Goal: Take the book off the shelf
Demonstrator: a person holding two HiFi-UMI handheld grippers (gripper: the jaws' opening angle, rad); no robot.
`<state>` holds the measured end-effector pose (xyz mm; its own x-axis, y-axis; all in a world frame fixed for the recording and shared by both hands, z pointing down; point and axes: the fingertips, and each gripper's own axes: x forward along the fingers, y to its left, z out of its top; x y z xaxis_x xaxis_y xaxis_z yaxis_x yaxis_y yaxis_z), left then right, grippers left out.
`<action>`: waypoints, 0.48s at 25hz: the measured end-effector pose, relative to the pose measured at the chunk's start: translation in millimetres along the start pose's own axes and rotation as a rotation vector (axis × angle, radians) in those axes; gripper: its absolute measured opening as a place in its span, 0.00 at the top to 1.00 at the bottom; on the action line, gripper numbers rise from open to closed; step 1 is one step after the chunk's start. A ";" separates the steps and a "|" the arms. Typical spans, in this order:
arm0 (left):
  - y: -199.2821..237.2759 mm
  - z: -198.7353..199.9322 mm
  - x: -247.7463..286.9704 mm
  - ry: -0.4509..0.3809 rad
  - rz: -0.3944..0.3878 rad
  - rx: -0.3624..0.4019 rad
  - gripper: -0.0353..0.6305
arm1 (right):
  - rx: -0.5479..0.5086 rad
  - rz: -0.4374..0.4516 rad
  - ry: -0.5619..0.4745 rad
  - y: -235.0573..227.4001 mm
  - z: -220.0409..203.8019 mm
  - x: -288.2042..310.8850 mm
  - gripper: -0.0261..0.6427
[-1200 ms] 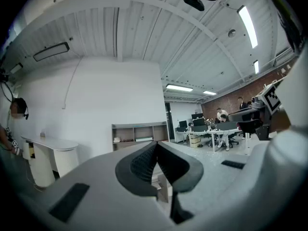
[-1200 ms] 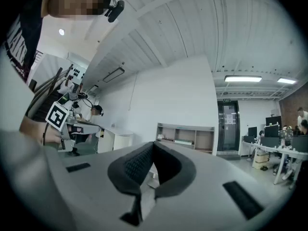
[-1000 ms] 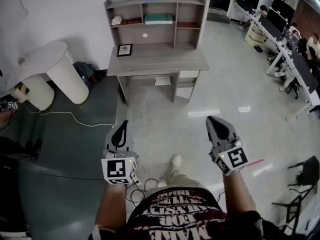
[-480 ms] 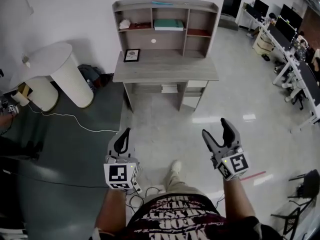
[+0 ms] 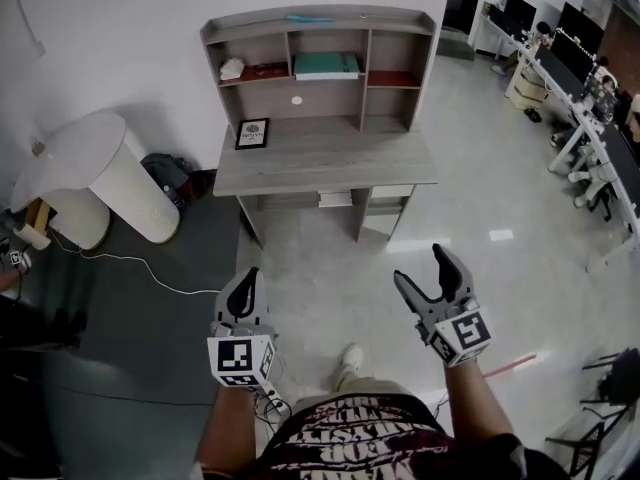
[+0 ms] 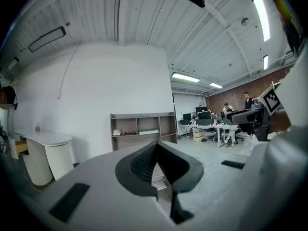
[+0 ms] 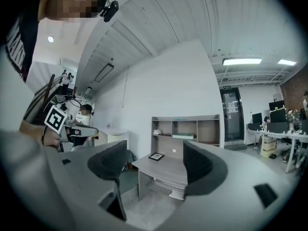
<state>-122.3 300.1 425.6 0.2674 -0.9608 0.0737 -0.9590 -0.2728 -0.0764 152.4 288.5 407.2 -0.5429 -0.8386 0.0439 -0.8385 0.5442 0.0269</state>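
A teal book lies flat in the middle compartment of the grey shelf unit on top of a desk, across the floor and well out of reach. It also shows small as the book and the book in the gripper views. My left gripper is shut with nothing in it, its jaws meeting in the left gripper view. My right gripper has its jaws opening, and nothing is between them. Both grippers hover in front of my body.
A small framed picture stands on the desk's left side, and papers lie on a lower shelf. A white round stand and a floor cable are at the left. Office desks with monitors and people are at the far right.
My right gripper's jaws have gone from shut to wide apart. Both grippers sit lower in the head view, and the desk has come a little nearer.
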 end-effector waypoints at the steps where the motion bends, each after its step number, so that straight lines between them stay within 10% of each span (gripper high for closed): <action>1: -1.7 1.5 14.2 0.001 -0.002 -0.001 0.94 | -0.003 0.004 0.006 -10.3 -1.8 8.9 0.42; 12: -4.1 4.2 132.1 0.019 0.017 0.000 0.94 | 0.019 0.061 0.000 -98.7 -5.9 87.7 0.42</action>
<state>-82.6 174.0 431.5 0.2496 -0.9640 0.0915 -0.9633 -0.2568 -0.0777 187.8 161.4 414.3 -0.5933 -0.8037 0.0445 -0.8044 0.5941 0.0054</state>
